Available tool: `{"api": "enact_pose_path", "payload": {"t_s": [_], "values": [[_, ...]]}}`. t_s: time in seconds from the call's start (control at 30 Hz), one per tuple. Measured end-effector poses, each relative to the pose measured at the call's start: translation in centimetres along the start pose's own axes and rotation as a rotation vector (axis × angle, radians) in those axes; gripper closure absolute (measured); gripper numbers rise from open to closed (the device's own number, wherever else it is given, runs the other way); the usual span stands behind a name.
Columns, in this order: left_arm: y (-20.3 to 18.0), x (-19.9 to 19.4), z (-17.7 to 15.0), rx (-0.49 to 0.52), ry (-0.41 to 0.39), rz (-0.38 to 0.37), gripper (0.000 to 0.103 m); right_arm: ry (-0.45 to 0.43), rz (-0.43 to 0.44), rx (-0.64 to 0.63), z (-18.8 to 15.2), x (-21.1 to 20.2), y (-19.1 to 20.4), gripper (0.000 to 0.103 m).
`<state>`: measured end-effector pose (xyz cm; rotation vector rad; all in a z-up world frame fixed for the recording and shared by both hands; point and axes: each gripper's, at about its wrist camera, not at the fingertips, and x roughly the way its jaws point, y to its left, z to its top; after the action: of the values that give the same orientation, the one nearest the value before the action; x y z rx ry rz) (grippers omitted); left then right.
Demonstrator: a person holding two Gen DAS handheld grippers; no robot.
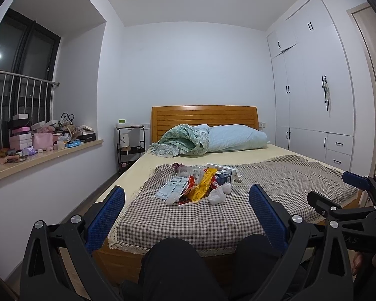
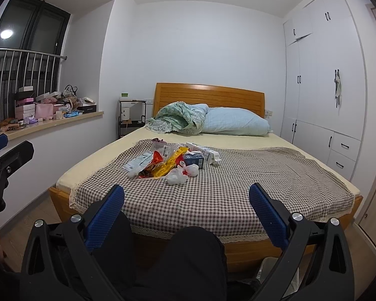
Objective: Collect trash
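Note:
A pile of trash [image 1: 198, 185] lies on the checkered cloth [image 1: 213, 220] on the bed: red and yellow snack wrappers [image 2: 163, 166], crumpled white tissues [image 2: 178, 175], a blue carton [image 2: 194, 160], white boxes and paper packets. My left gripper [image 1: 186, 200] is open and empty, held in front of the bed's foot, short of the pile. My right gripper [image 2: 186, 200] is open and empty, also short of the pile; it shows at the right of the left wrist view [image 1: 338, 195]. The person's dark-trousered knees [image 2: 193, 250] are below both grippers.
The wooden bed [image 2: 250, 250] has a pillow [image 2: 235, 123] and a bunched green blanket [image 2: 180, 118] at the headboard. A cluttered window ledge [image 1: 45, 150] is on the left, a black bedside rack [image 1: 130, 145] beside the headboard, white wardrobes [image 2: 323, 87] on the right.

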<state>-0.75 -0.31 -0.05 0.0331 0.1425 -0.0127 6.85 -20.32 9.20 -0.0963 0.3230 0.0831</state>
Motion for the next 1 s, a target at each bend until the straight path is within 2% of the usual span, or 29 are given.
{"api": "enact_pose_path", "payload": {"t_s": [1.0], "values": [[-0.05, 0.14, -0.18, 0.001, 0.004, 0.003, 0.007, -0.001, -0.003, 0.000, 0.06, 0.24, -0.32, 0.007]]}}
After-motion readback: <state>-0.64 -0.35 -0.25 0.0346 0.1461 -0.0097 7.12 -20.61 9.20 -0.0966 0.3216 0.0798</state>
